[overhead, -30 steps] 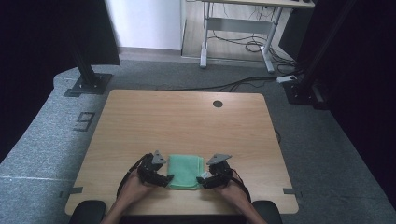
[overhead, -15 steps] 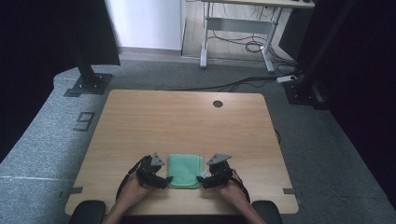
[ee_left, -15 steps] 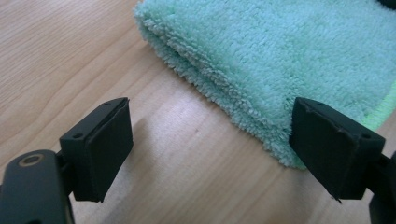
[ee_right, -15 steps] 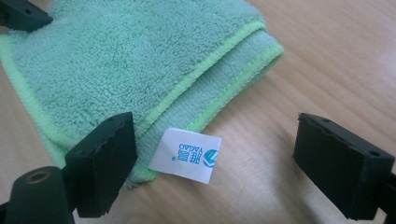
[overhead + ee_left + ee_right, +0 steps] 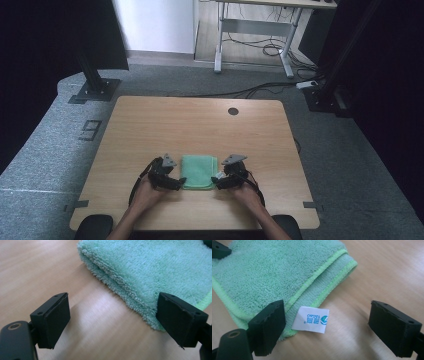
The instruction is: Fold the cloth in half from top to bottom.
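Towel point(image 5: 199, 171), green and folded, lies near my edge of the wooden table point(image 5: 200, 125).
My left gripper point(image 5: 176, 184) and right gripper point(image 5: 216, 180) flank it, jaws spread, gripping nothing.

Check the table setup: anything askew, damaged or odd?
Nothing stands out. The folded green terry towel lies flat and square near the wooden table's front edge, its white label sticking out. Left gripper and right gripper flank it, jaws open.

wooden table point(image 5: 200, 125) | folded green towel point(image 5: 198, 171) lies on it — near front edge, flat
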{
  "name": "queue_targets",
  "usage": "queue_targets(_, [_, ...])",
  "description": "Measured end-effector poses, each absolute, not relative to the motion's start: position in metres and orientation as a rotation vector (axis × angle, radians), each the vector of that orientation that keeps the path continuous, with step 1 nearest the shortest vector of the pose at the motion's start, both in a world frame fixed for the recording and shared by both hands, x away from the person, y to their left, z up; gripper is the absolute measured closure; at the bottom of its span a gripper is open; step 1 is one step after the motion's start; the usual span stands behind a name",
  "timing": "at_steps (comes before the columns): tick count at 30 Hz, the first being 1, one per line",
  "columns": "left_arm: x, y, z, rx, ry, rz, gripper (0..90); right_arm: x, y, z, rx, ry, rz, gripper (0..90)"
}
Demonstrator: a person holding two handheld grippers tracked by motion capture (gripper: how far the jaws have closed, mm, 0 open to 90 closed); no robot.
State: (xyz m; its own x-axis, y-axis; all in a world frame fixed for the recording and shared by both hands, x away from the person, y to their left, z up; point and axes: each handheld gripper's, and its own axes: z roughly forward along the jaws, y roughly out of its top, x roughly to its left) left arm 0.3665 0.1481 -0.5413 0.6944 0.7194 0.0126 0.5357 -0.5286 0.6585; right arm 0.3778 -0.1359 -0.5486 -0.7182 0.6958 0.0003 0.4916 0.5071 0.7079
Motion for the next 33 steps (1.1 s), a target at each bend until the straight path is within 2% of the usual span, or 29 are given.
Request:
queue_targets(16, [0.412, 0.145, -0.545, 2.213, 1.013, 0.401, 9.1, 0.420, -0.141, -0.549, 1.070, 2.411, 1.009, 14.0])
queue_targets(33, [0.422, 0.149, -0.546, 2.192, 1.025, 0.386, 9.1, 0.436, -0.140, -0.550, 1.093, 2.402, 1.031, 15.0])
